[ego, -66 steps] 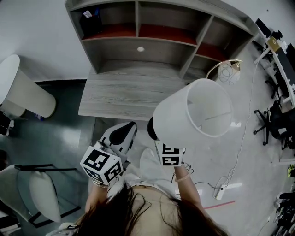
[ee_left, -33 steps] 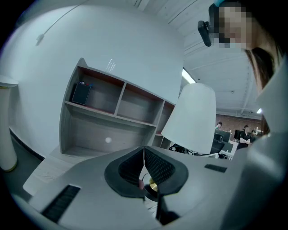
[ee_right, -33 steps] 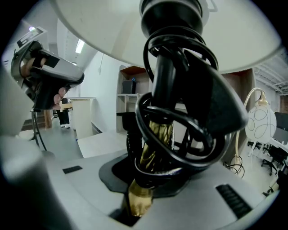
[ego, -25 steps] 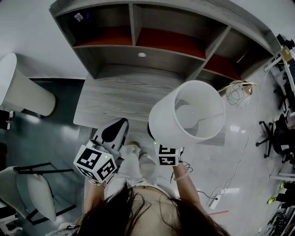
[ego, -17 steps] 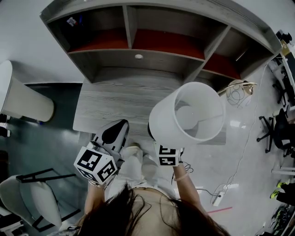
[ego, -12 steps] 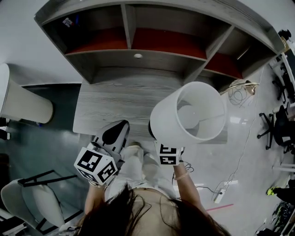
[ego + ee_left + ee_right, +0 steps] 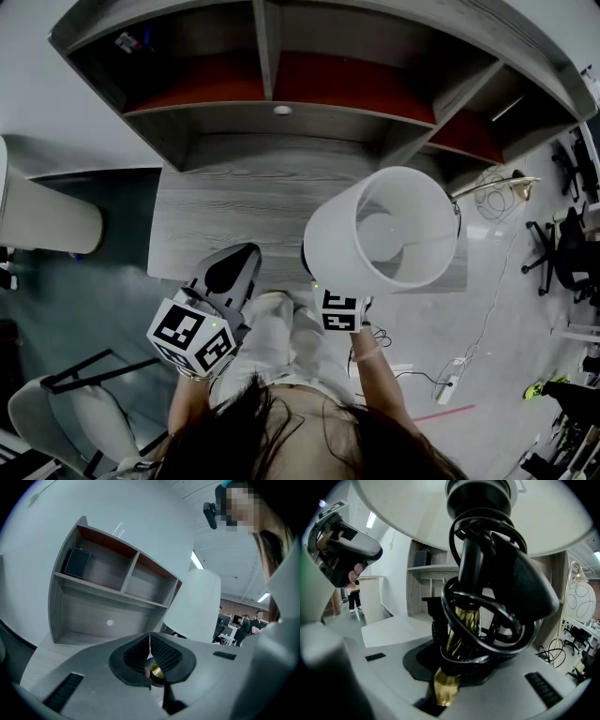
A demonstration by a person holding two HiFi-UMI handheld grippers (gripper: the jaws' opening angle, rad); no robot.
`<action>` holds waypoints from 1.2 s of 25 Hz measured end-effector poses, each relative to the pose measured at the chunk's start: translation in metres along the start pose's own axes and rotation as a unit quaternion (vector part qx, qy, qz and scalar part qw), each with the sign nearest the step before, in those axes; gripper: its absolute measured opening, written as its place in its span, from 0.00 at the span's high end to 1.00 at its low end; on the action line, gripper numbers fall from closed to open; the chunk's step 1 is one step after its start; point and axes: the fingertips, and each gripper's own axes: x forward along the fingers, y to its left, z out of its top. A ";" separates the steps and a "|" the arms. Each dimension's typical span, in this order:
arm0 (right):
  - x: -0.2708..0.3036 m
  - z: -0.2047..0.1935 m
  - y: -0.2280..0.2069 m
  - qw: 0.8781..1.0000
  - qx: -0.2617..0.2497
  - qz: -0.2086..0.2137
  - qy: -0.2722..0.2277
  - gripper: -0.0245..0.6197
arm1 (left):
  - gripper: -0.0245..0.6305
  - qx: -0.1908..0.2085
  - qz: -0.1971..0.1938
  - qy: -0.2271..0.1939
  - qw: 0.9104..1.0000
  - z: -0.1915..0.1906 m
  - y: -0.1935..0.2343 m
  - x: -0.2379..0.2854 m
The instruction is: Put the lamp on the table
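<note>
**Item: lamp (image 7: pixel 384 225), in transit.** It is held in the air over the near right part of the grey wood-grain surface (image 7: pixel 234 197) and is not yet set down.

**Holders.**
- The right claw (image 7: pixel 457 665) is clamped on the brass stem (image 7: pixel 461 630) below the white shade (image 7: pixel 389 513), with the black cord (image 7: pixel 479 602) looped round the stem at the grip.
- The left claw (image 7: pixel 234 272) has its jaws together and nothing between them. It hangs beside the lamp at the surface's front edge.

**Hazards, as judged.**
- Tipping: the grip sits low on a narrow stem under a wide shade, so a tilt of the wrist could swing the shade over.
- Slipping: the pads bear partly on the coiled cord rather than bare metal, so the stem may twist or slide.
- Overhang: the lamp sits near the right end of the surface, and a base set down there could hang off the edge.
- Collision: the shade could knock the shelf unit (image 7: pixel 281 103) if carried too far back.
- Snagging: loose loops of cord could catch on the claw at release.

**Containers.**
- Shelf unit, left compartment: one dark box (image 7: pixel 77 562).
- Shelf unit, middle and right compartments: nothing made out in them.
- Shade, open at the top: a pale rounded form inside, probably the bulb.
</note>
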 end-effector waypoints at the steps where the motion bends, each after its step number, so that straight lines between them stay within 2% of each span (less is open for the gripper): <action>1: 0.003 0.000 0.001 1.000 0.000 -0.002 0.001 0.84 | 0.94 -0.001 0.000 0.001 1.000 0.000 0.003 0.000; 14: 0.042 -0.008 0.008 1.000 0.002 -0.011 0.014 0.84 | 0.94 -0.008 -0.012 0.019 1.000 -0.006 0.035 0.013; 30: 0.077 -0.023 0.007 0.999 0.005 -0.019 0.030 0.84 | 0.94 -0.012 -0.026 0.052 0.998 -0.013 0.055 0.034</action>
